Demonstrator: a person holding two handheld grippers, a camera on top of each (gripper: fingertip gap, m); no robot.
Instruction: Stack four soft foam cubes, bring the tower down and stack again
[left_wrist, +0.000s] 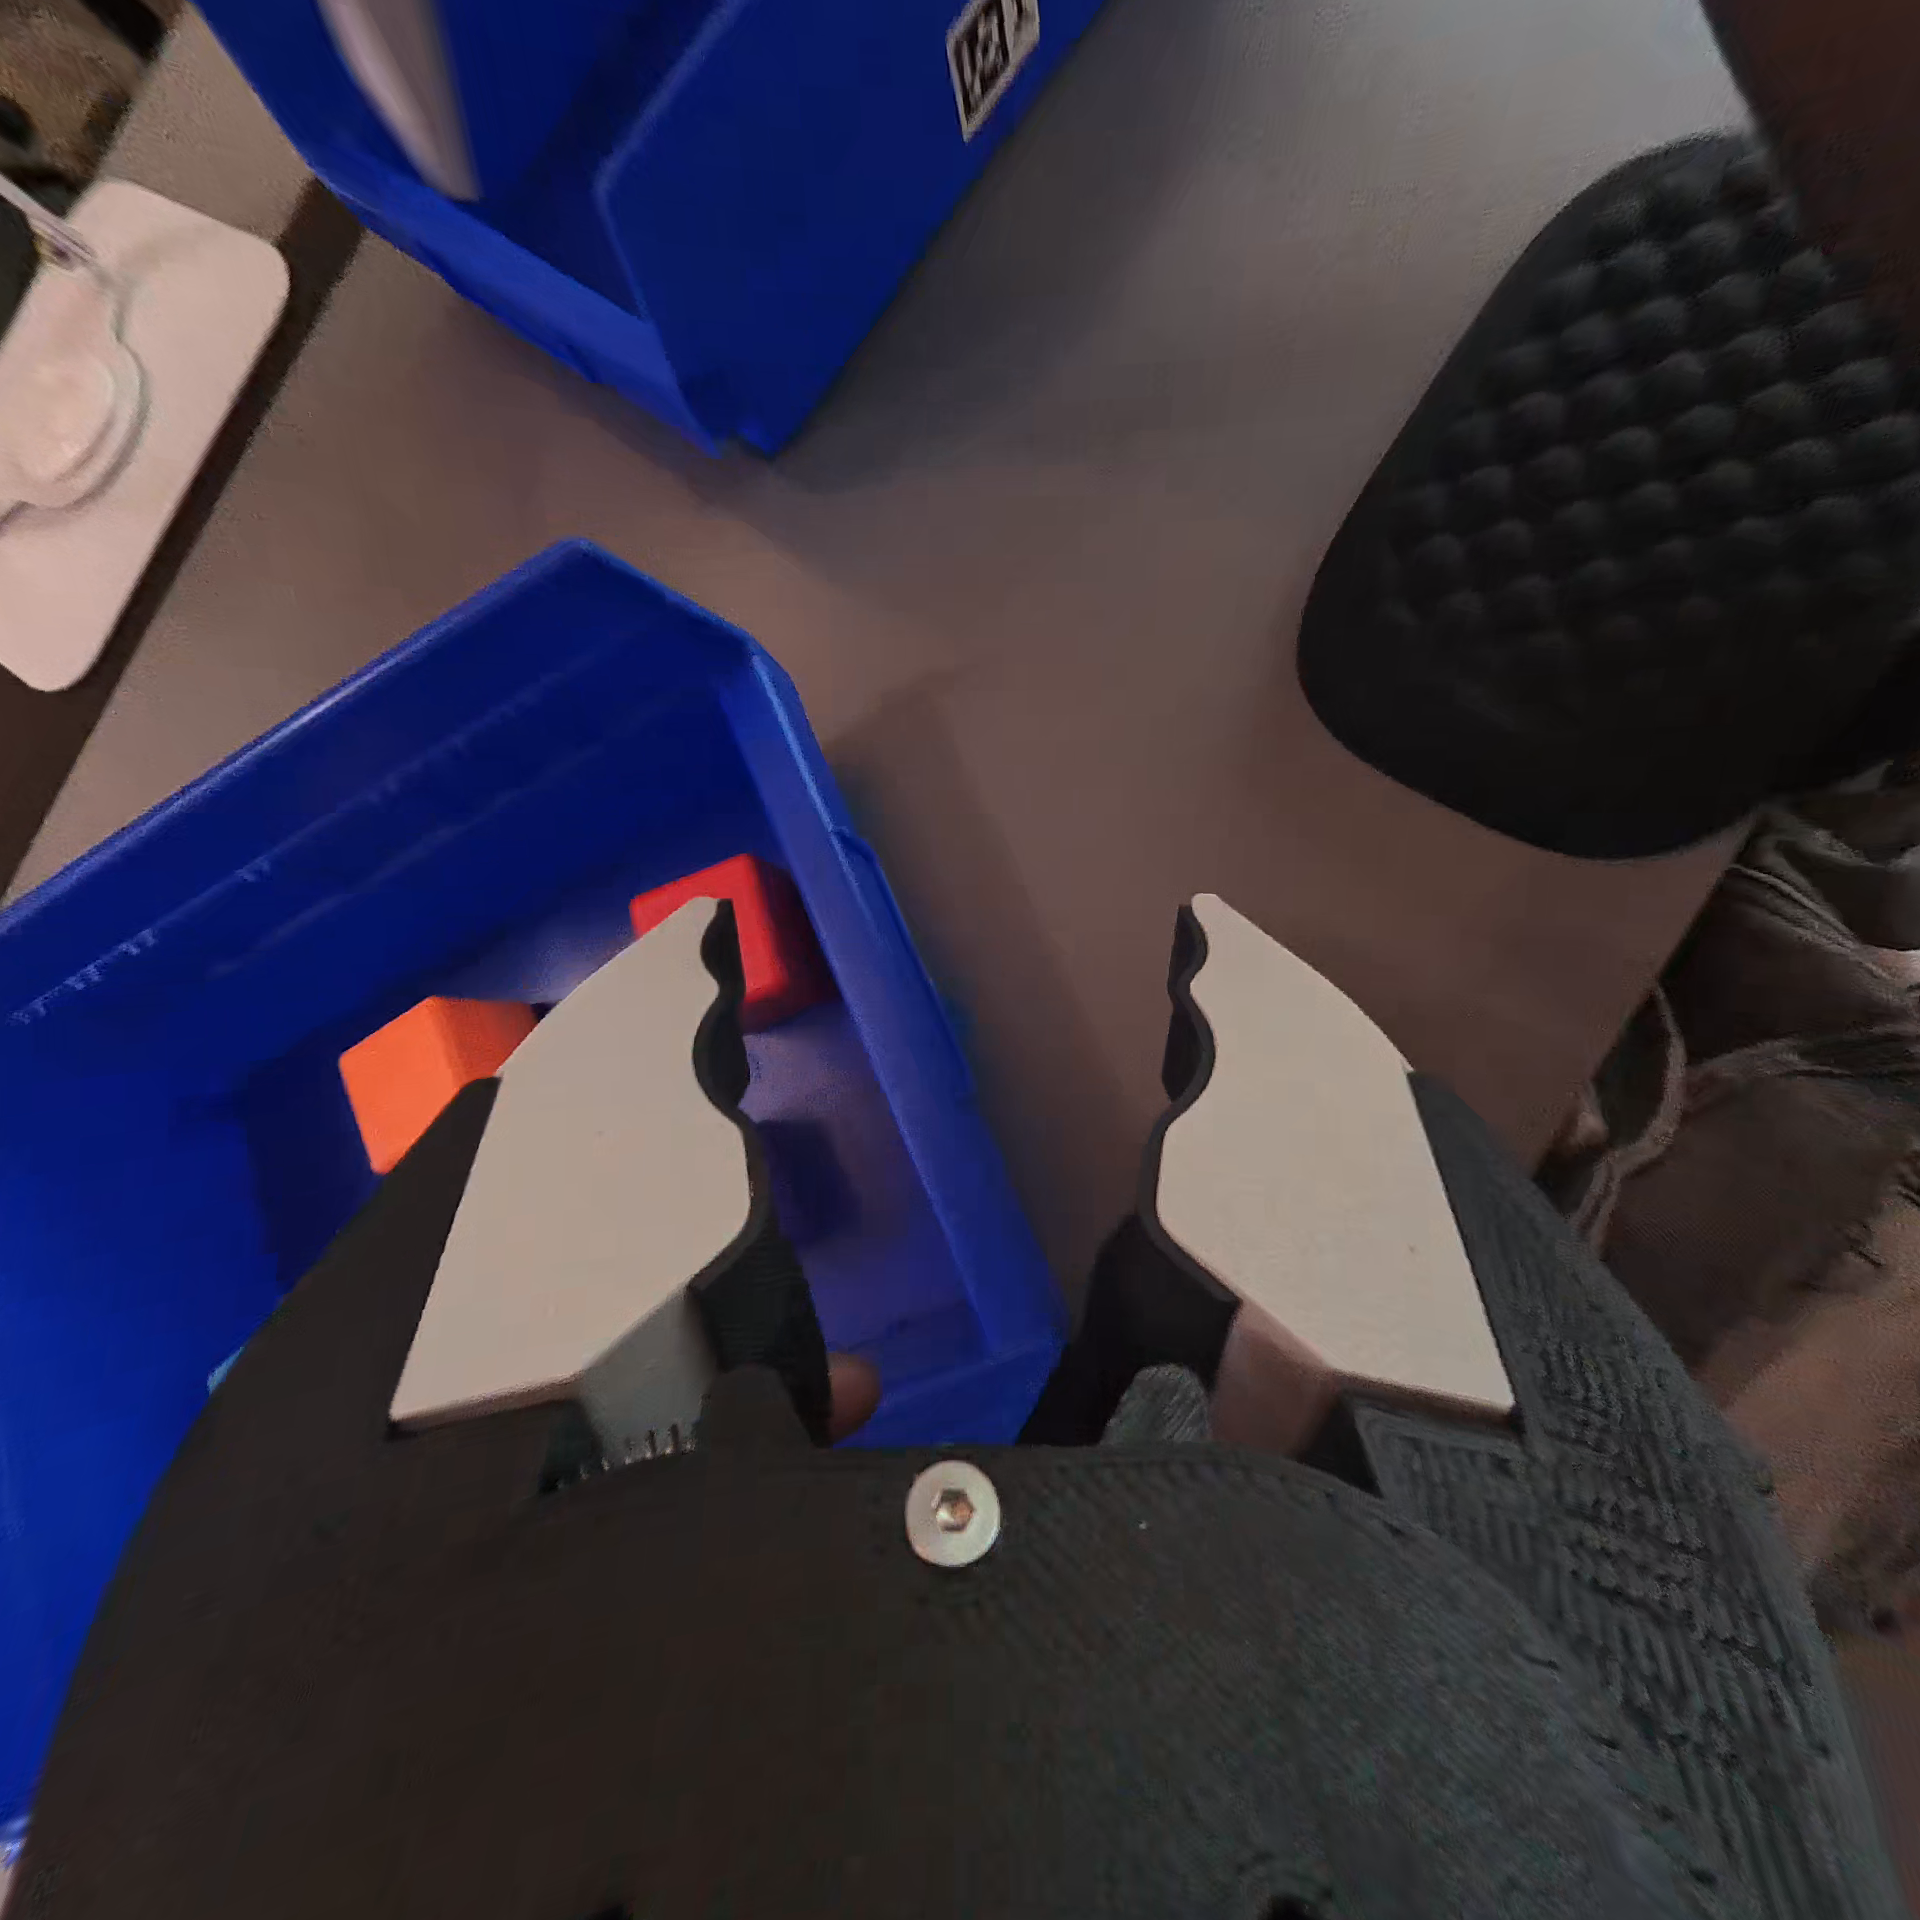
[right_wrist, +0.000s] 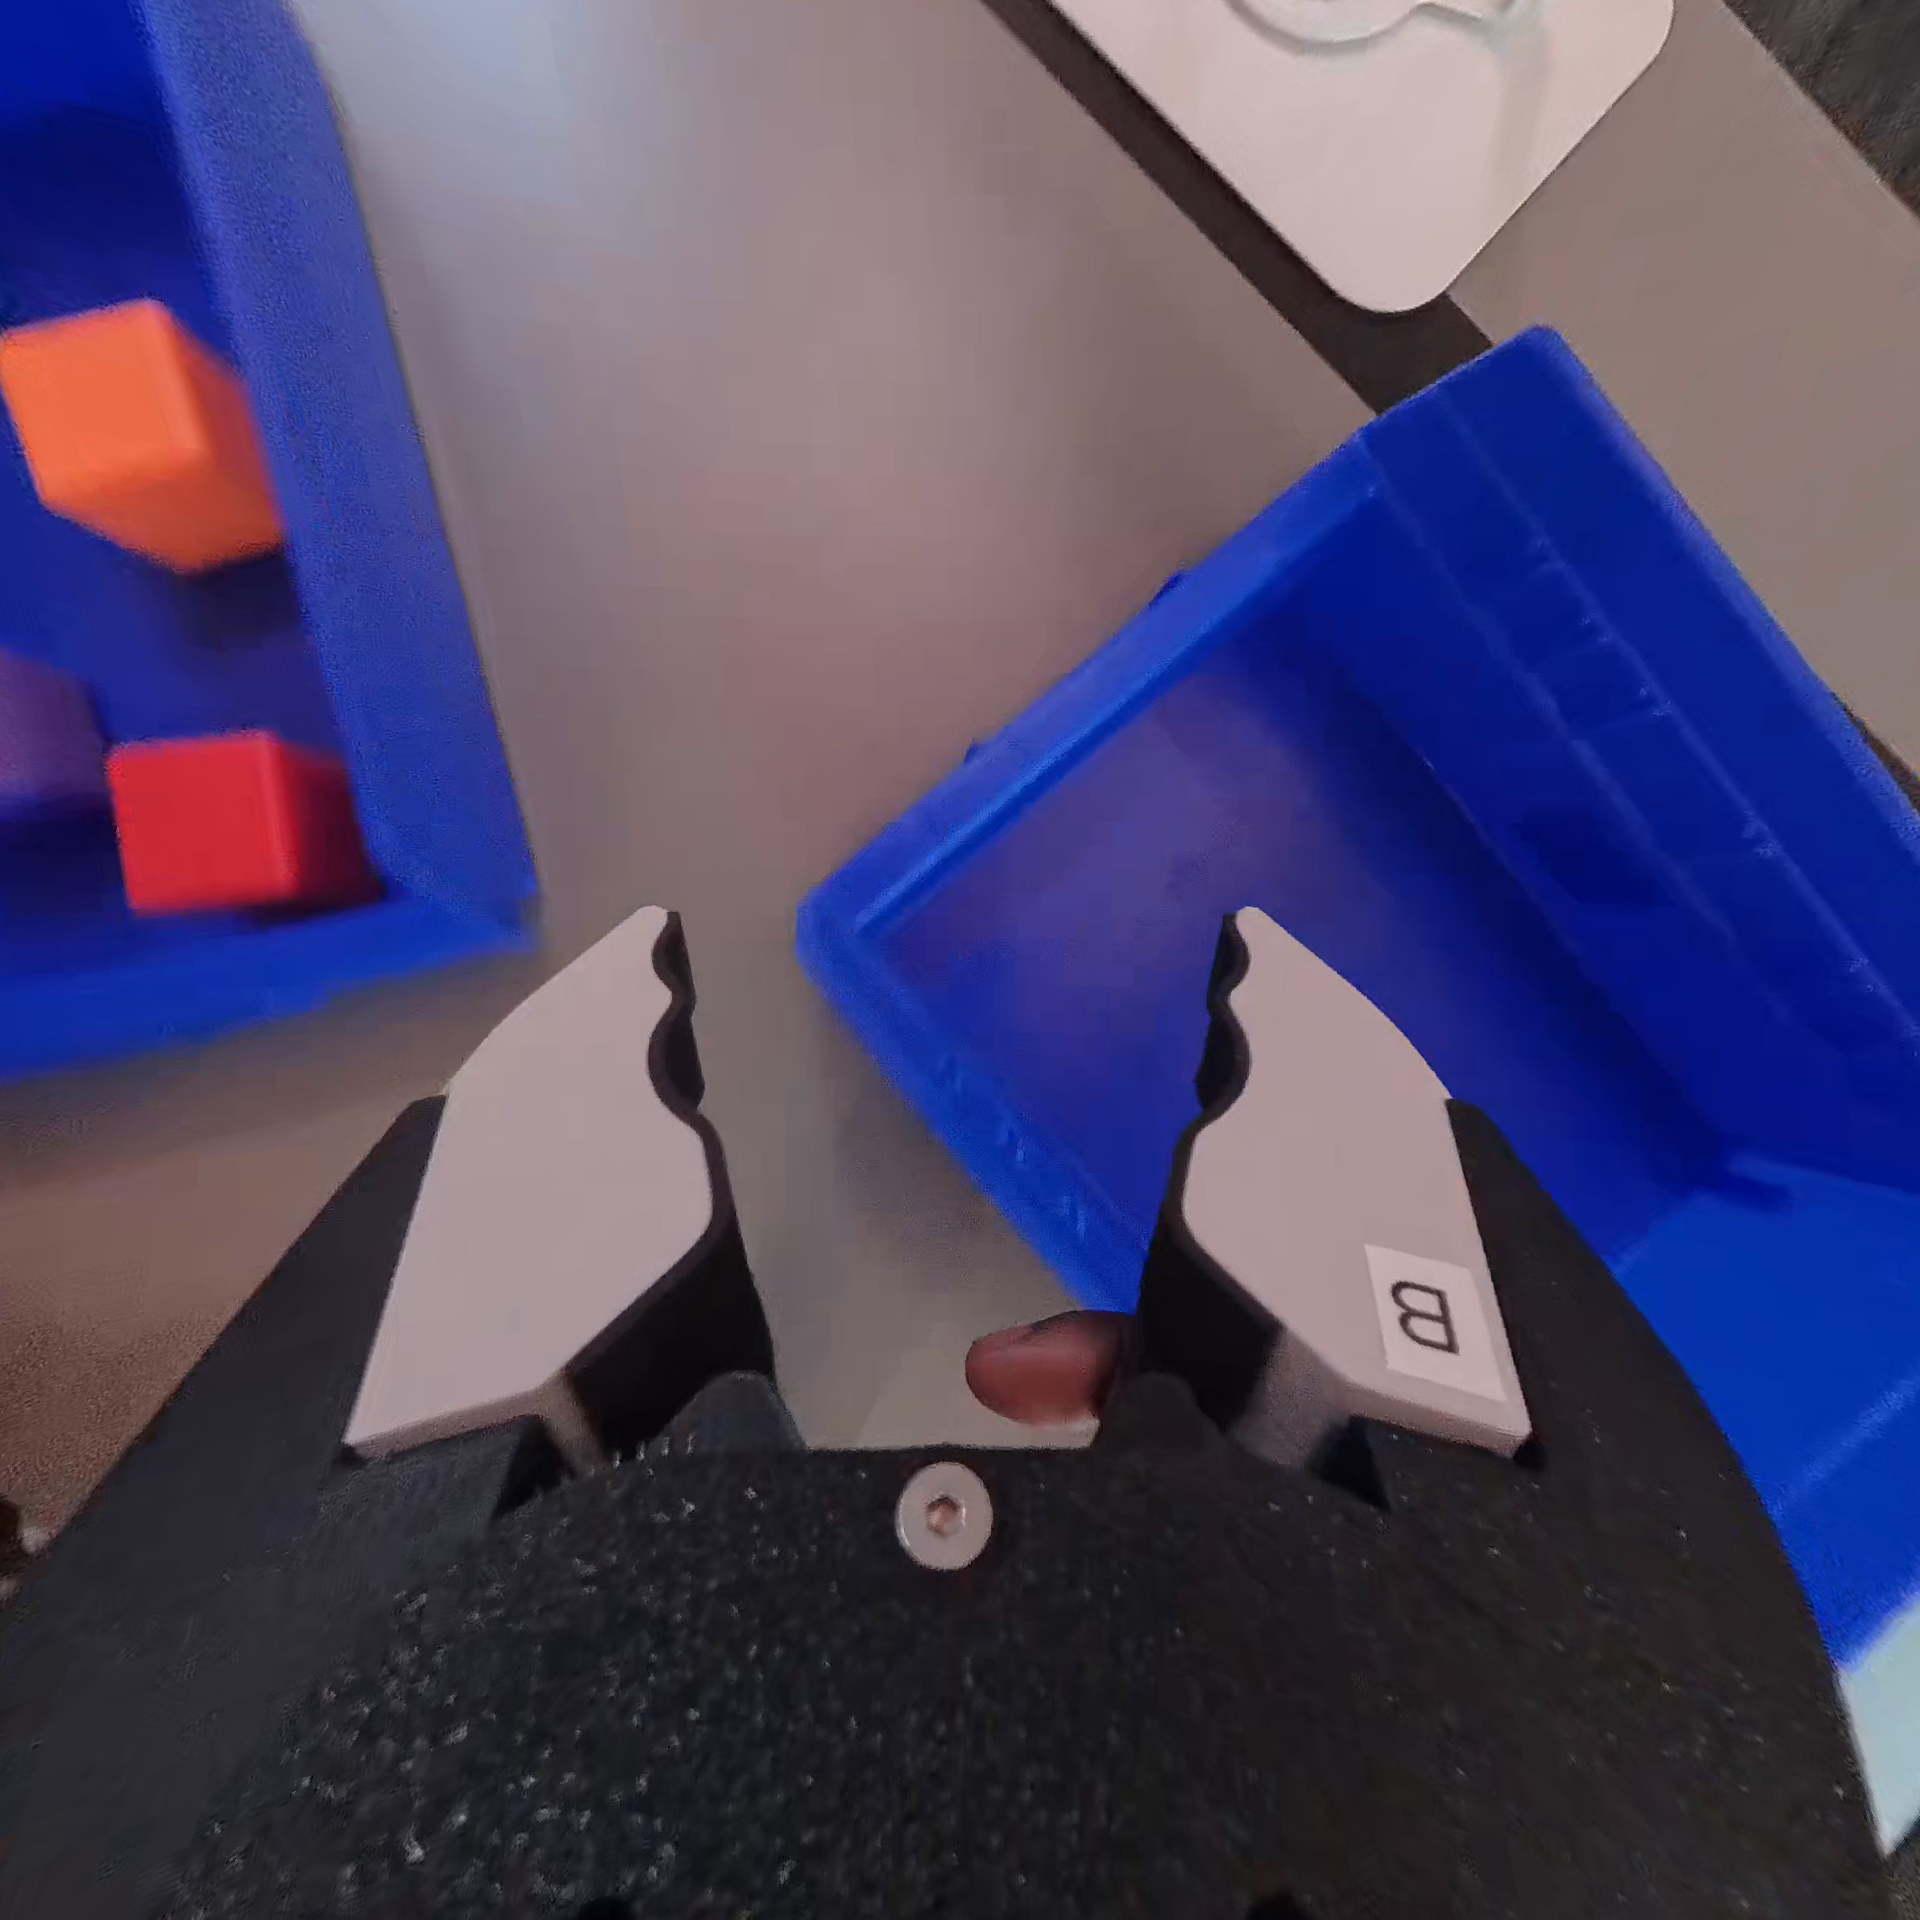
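We saw both pairs of fingers spread, nothing held: left gripper (left_wrist: 956, 920) above bin edge, right gripper (right_wrist: 956, 930) over bare surface (right_wrist: 831, 468).

Cubes lay in blue bin (left_wrist: 894, 1039): orange cube (left_wrist: 416, 1070), red cube (left_wrist: 774, 940), purple cube (left_wrist: 810, 1174). We found no fourth, no tower begun.

Risk, we judged: bin wall blocking finger beside red cube; hard squeeze deforming foam, tilting stack.

Only right view showed empty second bin (right_wrist: 1558, 727); only left view showed black textured pad (left_wrist: 1610, 520).

A bare strip of bench (right_wrist: 790, 582) ran up the frame's middle between the cube-holding bin (right_wrist: 416, 623) at left and the empty bin (right_wrist: 1039, 1122) at right.
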